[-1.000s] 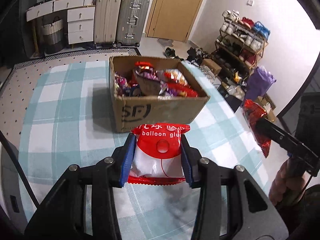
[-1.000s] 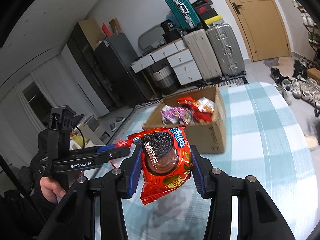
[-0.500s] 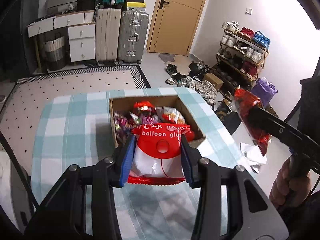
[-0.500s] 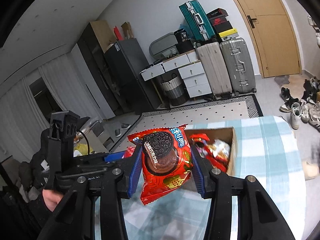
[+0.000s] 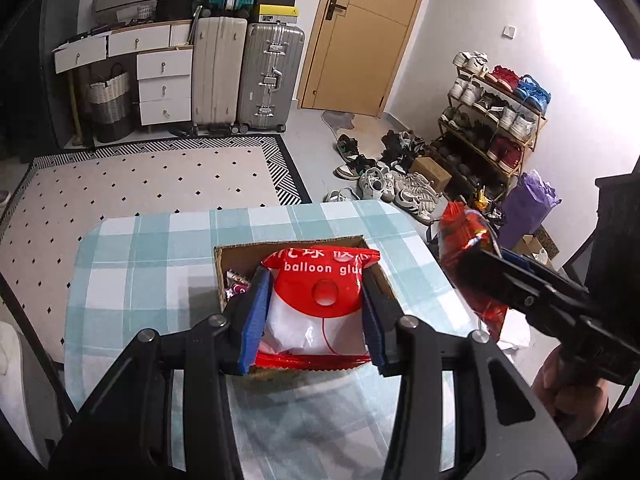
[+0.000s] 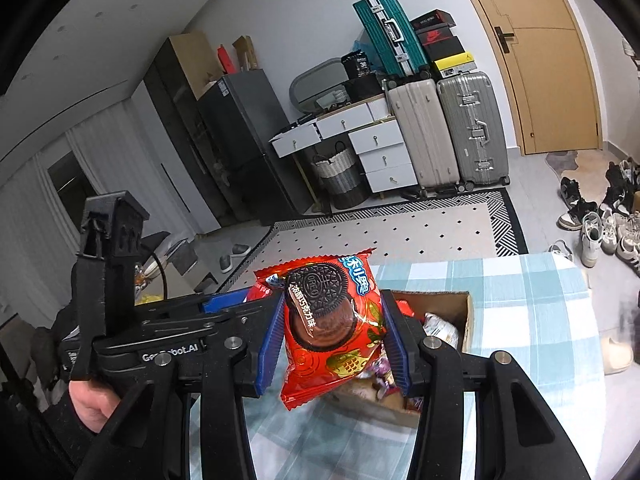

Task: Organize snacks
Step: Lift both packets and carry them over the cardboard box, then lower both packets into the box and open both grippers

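Snacks first: your left tongs [image 5: 316,314] are clamped on a red-and-white packet printed "balloon glue" [image 5: 320,300], its blue pads pressing both sides, and the packet hangs in the air directly above the open cardboard box [image 5: 224,256]. Your right tongs [image 6: 332,340] are closed on a red Oreo biscuit pack [image 6: 332,328], gripped by its edges and tilted a little, also lifted clear of the worktop [image 6: 532,300] and in front of the same box [image 6: 466,320]. Inside the box you can see other wrapped snacks [image 6: 440,330], purple and red among them. From the left camera your right tongs appear at the right with the Oreo pack [image 5: 466,240], held by your hand [image 5: 572,392]. From the right camera your left tongs show at the left, carried by your other hand [image 6: 90,400]. The box sits on the worktop's blue-and-white checked cloth [image 5: 152,264]. Beyond the worktop lie a dotted rug [image 5: 140,180], two upright suitcases [image 5: 248,76], a white drawer unit [image 5: 164,84], a wooden door [image 5: 368,32] and a shoe rack [image 5: 492,120] with shoes scattered on the floor
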The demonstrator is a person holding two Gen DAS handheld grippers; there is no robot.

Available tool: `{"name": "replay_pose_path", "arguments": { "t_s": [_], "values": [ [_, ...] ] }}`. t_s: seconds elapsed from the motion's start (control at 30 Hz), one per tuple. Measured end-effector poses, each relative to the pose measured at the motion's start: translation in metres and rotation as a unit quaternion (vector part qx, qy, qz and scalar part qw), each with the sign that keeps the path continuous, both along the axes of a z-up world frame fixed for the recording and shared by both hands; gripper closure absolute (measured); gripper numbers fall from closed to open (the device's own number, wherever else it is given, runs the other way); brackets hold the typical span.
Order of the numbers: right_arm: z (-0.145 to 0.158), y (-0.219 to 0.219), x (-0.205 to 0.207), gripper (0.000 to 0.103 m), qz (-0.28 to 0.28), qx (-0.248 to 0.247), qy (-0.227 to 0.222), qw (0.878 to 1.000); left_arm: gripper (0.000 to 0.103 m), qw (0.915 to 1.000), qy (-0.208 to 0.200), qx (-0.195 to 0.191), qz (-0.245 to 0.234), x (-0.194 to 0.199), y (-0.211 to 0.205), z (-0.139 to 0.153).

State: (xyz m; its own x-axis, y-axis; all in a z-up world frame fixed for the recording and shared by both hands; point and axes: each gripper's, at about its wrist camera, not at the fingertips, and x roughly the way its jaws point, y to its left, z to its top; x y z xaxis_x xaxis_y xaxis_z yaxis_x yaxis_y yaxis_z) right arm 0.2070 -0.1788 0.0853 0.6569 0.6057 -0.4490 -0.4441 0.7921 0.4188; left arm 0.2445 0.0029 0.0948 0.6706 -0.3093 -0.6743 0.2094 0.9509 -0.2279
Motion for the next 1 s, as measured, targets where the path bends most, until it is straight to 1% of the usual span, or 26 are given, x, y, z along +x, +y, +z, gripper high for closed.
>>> {"name": "replay_pose_path", "arguments": {
  "t_s": [0.1, 0.27, 0.4, 0.43, 0.53, 0.63, 0.77, 0.8, 0.83, 0.87, 0.9, 0.93, 0.97, 1.0],
  "values": [
    [-0.002, -0.001, 0.017, 0.057, 0.002, 0.013, 0.011, 1.000, 0.063, 0.9998, 0.017, -0.010, 0.001, 0.017, 0.001, -0.005],
    [-0.009, -0.005, 0.039, 0.057, -0.005, 0.015, 0.021, 1.000, 0.063, 0.9993, 0.033, -0.017, 0.006, 0.041, 0.005, -0.019],
    [-0.018, -0.004, 0.058, 0.057, -0.014, -0.003, 0.027, 1.000, 0.063, 0.9990, 0.041, -0.014, 0.010, 0.058, 0.005, -0.033],
    [-0.023, -0.003, 0.064, 0.057, -0.014, -0.005, 0.032, 0.999, 0.063, 0.9989, 0.044, -0.015, 0.010, 0.062, 0.006, -0.037],
    [-0.038, 0.000, 0.078, 0.057, -0.014, -0.009, 0.048, 0.999, 0.063, 0.9972, 0.069, -0.029, -0.011, 0.078, 0.002, -0.054],
    [-0.056, 0.000, 0.088, 0.057, -0.013, 0.000, 0.068, 0.998, 0.063, 0.9959, 0.078, -0.042, -0.021, 0.088, 0.000, -0.068],
    [-0.074, 0.004, 0.097, 0.057, -0.014, -0.004, 0.081, 0.997, 0.063, 0.9950, 0.088, -0.041, -0.023, 0.101, -0.004, -0.086],
    [-0.078, 0.006, 0.100, 0.056, -0.015, -0.009, 0.082, 0.996, 0.062, 0.9949, 0.093, -0.035, -0.019, 0.104, -0.005, -0.090],
    [-0.081, 0.007, 0.102, 0.053, -0.015, -0.014, 0.083, 0.996, 0.061, 0.9946, 0.100, -0.026, -0.014, 0.107, -0.007, -0.094],
    [-0.083, 0.008, 0.103, 0.047, -0.016, -0.019, 0.083, 0.996, 0.058, 0.9940, 0.106, -0.022, -0.013, 0.110, -0.007, -0.098],
    [-0.084, 0.008, 0.103, 0.044, -0.018, -0.021, 0.079, 0.996, 0.049, 0.9937, 0.110, -0.021, -0.013, 0.110, -0.008, -0.101],
    [-0.083, 0.007, 0.102, 0.035, -0.022, -0.023, 0.074, 0.997, 0.040, 0.9939, 0.108, -0.021, -0.011, 0.110, -0.007, -0.102],
    [-0.083, 0.005, 0.101, 0.028, -0.028, -0.023, 0.070, 0.997, 0.037, 0.9947, 0.101, -0.018, -0.010, 0.108, -0.006, -0.101],
    [-0.083, 0.003, 0.099, 0.028, -0.030, -0.020, 0.065, 0.997, 0.034, 0.9955, 0.094, -0.011, -0.009, 0.106, -0.006, -0.100]
  ]
}}
